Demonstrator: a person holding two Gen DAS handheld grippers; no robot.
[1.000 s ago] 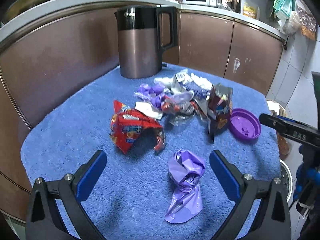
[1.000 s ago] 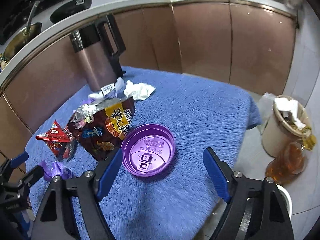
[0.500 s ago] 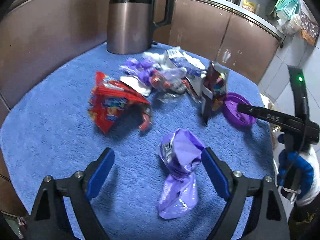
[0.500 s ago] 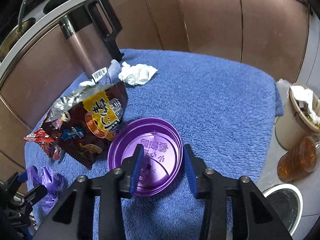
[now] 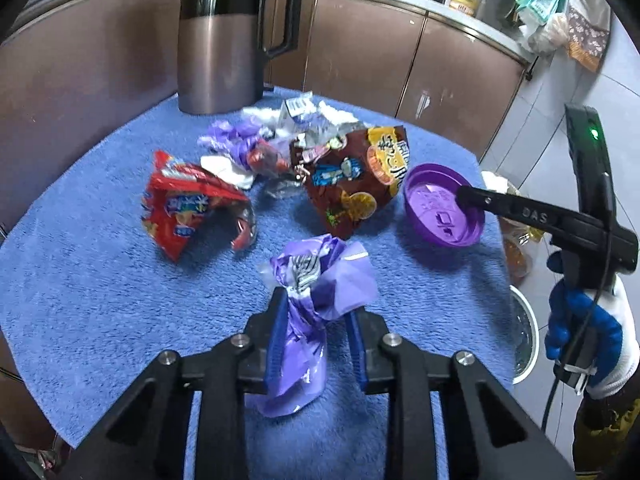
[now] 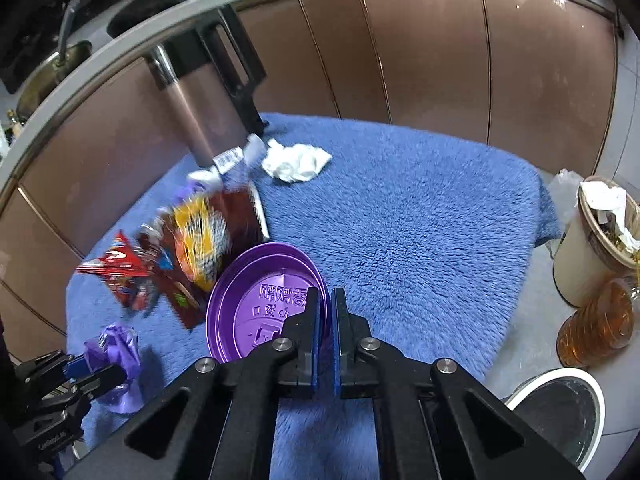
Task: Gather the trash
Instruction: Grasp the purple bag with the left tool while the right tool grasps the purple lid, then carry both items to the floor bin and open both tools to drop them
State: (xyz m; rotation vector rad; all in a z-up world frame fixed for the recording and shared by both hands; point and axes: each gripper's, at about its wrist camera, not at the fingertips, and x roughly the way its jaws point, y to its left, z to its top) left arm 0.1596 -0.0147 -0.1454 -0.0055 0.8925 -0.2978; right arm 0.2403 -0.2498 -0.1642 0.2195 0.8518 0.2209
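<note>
- The purple plastic wrapper (image 5: 316, 312) lay crumpled on the blue fleece cover (image 5: 100, 280), near its front edge, with its twisted tail pointing toward the camera.
- The left gripper (image 5: 316, 300) had just been closing, and its blue pads pressed the wrapper's neck from both sides.
- The purple lid (image 6: 256, 300) sat at the right side of the cover, tilted, with its near rim raised.
- The right gripper (image 6: 325, 300) had just closed; its blue pads pinched the lid's rim, one inside the rim and one outside.
- In the left wrist view that same lid (image 5: 442, 210) showed with the right gripper's black finger reaching over it, held by a hand in a blue and white glove (image 5: 584, 336).
- A brown snack bag (image 5: 356, 184) leaned just beside the lid, touching or nearly touching its left rim.
- A red snack bag (image 5: 188, 204) lay left of the brown one, apart from the wrapper.
- More crumpled wrappers and a white tissue (image 6: 296, 164) lay behind them, near a brown kettle (image 5: 220, 44) at the back of the cover.
- Off the cover to the right stood a full waste bin (image 6: 592, 240) on the floor.
</note>
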